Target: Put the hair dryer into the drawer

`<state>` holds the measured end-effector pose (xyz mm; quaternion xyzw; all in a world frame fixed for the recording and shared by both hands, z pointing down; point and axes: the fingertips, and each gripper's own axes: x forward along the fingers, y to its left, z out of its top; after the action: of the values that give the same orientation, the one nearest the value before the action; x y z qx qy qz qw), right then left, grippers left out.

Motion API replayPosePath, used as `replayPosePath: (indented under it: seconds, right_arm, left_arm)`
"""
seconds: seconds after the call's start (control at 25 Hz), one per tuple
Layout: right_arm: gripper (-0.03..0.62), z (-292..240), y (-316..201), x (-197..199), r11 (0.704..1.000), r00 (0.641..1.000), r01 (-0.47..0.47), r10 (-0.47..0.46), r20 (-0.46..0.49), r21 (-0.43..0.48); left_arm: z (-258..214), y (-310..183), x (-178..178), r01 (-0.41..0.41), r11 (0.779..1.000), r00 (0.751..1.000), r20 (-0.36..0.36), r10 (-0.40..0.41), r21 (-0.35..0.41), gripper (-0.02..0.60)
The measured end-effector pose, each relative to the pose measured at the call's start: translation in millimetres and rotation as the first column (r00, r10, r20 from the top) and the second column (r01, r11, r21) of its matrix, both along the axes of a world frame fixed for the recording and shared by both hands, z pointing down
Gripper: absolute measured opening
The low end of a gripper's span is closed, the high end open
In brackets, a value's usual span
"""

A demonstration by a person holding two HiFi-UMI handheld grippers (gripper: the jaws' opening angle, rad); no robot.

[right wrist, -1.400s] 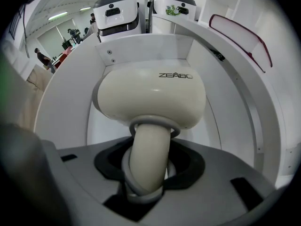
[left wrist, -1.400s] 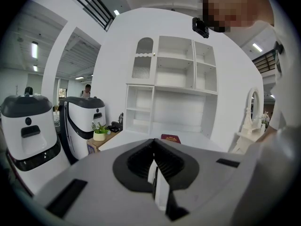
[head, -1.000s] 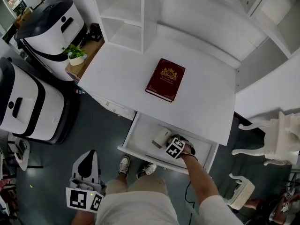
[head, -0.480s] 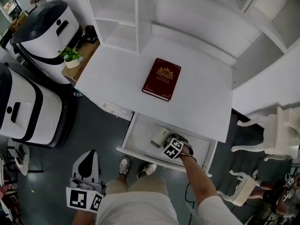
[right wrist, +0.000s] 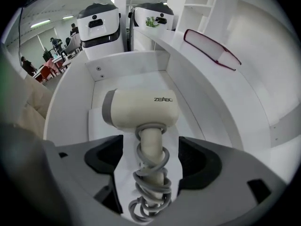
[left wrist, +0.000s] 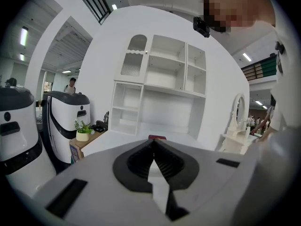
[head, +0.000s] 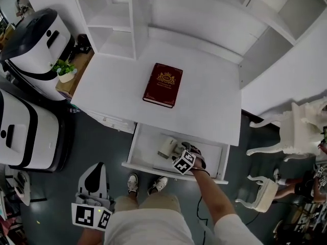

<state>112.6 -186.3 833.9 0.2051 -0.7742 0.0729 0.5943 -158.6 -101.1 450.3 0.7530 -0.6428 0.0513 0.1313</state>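
A cream hair dryer [head: 166,147] [right wrist: 141,109] lies in the open white drawer [head: 145,143] [right wrist: 127,62], its grey cord coiled round the handle. My right gripper [head: 177,153] [right wrist: 151,159] points steeply down into the drawer. Its jaws have just been opening and now stand wide on either side of the handle, with the pads clear of it. My left gripper [head: 94,171] [left wrist: 151,161] hangs low beside the person's left leg, shut and empty.
A dark red book [head: 162,84] [right wrist: 211,48] lies on the white desk top [head: 204,101] above the drawer. White shelves [head: 110,29] rise behind. Two large white-and-black machines [head: 30,40] and a small potted plant [head: 64,70] stand at the left, and white chairs [head: 286,131] at the right.
The head view has swung, so the desk sits further left in the picture. My right gripper stays over the hair dryer in the drawer. The left gripper has not moved.
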Motion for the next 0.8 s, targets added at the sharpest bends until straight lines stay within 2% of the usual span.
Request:
replayPosePath:
  seconds: [0.44,0.8]
  right_arm:
    - [0.371,-55,7,17,0.985,0.992,-0.122,0.122,0.01,0.12]
    - [0.376,-95,25,35,0.952,0.967,-0.254,0.248,0.057,0.17]
  left_arm:
    - [-13,-11,7,-0.131,0.989,0.99,-0.045,0.134,0.068,0.015]
    - [-27,-13,7,-0.2,0.972,0.976,-0.058,0.209,0.121,0.015]
